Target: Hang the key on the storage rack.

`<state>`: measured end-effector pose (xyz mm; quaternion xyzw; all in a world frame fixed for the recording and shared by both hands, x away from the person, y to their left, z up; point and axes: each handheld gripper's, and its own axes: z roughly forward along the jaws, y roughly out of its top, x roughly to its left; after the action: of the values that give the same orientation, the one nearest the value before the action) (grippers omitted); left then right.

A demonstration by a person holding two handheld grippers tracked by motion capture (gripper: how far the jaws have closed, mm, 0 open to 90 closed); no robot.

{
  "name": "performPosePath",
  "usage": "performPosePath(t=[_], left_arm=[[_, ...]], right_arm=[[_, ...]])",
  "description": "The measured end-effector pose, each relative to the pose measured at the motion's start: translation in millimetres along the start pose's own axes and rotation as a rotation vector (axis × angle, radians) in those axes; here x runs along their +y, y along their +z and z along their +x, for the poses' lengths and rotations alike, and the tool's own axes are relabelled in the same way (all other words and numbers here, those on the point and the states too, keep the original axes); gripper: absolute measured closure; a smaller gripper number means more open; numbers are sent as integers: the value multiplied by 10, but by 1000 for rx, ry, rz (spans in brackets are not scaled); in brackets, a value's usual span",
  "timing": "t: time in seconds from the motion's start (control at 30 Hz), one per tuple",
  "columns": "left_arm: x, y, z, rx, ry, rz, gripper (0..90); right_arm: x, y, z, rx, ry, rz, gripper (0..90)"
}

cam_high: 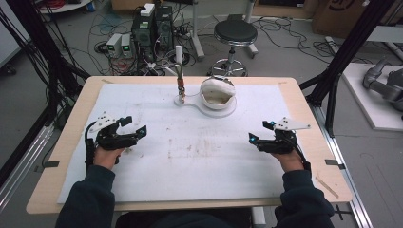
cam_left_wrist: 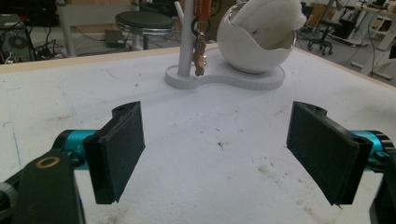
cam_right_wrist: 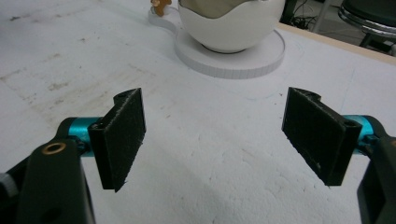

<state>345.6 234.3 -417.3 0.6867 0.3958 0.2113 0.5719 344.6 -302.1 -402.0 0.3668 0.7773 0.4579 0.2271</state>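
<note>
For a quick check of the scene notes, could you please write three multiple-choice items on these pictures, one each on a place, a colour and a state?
1. Where does the white stand sit on the table?
A. near the far edge, about midway across
B. at the near left corner
C. at the person's right elbow

2. What colour is the egg-shaped bowl?
A. red
B. white
C. black

3. How do the jaws of the right gripper stand?
A. shut on the keyring
B. shut on nothing
C. wide apart with nothing between

Key: 1 A, the high view shows the stand at the far middle of the table. 2 B, the left gripper view shows a white shell. 3 C, bare mat lies between its pads.
</note>
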Motion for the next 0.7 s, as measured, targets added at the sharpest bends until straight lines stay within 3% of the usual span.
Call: performPosePath(t=[0.7], left_arm=[[-1,6,-14,-6,2,2,195]], right_arm=[[-33,8,-20,-26,3,18,218]])
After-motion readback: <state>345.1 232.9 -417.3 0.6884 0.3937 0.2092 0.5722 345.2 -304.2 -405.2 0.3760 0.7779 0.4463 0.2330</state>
